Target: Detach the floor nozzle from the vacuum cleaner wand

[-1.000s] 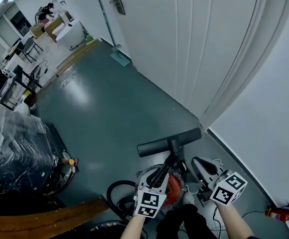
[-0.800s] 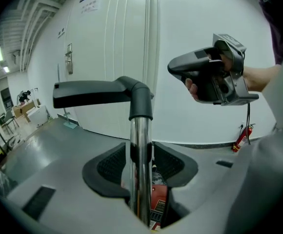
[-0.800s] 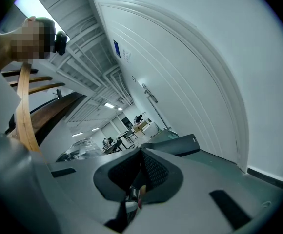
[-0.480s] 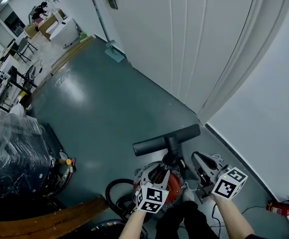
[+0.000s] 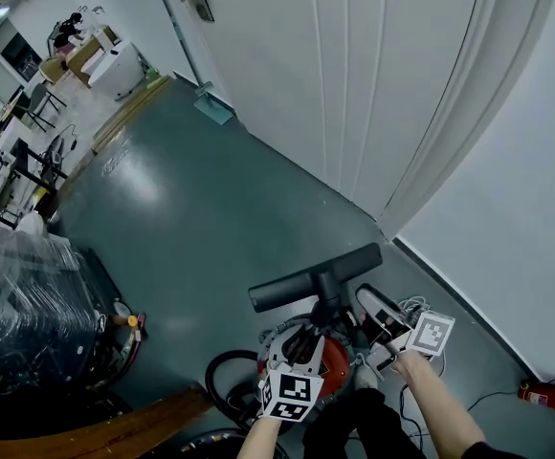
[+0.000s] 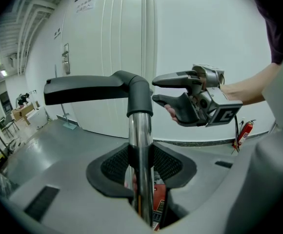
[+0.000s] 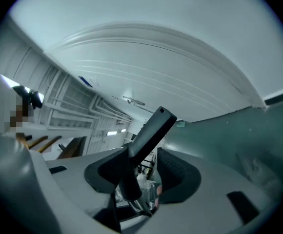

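The dark grey floor nozzle (image 5: pixel 314 277) sits on top of the chrome wand (image 6: pixel 140 150), which stands upright over the red vacuum body (image 5: pixel 333 363). My left gripper (image 5: pixel 308 333) is shut on the wand a little below the nozzle's neck, with both pads (image 6: pixel 114 167) against the tube. My right gripper (image 5: pixel 364 299) has come in from the right, and its jaws are opening. In the right gripper view the nozzle's neck (image 7: pixel 128 177) stands between those jaws, with a gap showing on the right pad's side. The left gripper view shows the right gripper (image 6: pixel 157 89) close beside the neck.
A white door and wall panels (image 5: pixel 383 84) stand just behind the nozzle. A red fire extinguisher (image 5: pixel 543 393) lies at the right, a black hose (image 5: pixel 222 382) and a wooden plank (image 5: pixel 115 426) at the lower left, and plastic-wrapped goods (image 5: pixel 29 304) further left.
My right gripper has rolled, moved left and down to the nozzle's neck, and its jaws have parted. The left gripper has slid a little lower on the wand.
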Demonstrator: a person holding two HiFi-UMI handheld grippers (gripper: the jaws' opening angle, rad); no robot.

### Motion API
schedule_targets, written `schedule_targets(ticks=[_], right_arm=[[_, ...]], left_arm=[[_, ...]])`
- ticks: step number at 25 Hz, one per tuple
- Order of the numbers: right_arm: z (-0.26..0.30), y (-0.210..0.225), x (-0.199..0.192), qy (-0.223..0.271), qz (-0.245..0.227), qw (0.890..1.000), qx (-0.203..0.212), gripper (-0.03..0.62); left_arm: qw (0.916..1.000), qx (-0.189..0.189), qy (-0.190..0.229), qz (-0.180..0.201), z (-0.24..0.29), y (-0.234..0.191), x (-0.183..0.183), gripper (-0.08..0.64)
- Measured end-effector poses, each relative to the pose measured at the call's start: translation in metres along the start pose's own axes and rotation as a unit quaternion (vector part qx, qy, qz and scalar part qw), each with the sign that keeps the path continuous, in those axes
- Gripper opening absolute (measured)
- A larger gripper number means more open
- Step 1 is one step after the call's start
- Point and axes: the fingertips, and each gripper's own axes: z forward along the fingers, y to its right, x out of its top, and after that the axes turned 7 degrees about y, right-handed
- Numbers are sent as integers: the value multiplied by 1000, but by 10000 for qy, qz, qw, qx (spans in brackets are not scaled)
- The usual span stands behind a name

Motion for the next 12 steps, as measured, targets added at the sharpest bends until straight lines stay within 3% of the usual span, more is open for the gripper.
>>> schedule_targets(ticks=[5, 12], right_arm=[[21, 9, 4, 316, 759, 9956, 447, 224], [41, 9, 11, 351, 1022, 9906, 839, 220]], left_arm=[[10000, -16, 44, 1, -4, 2, -2, 152], [10000, -42, 64, 12, -3, 7, -1, 151]])
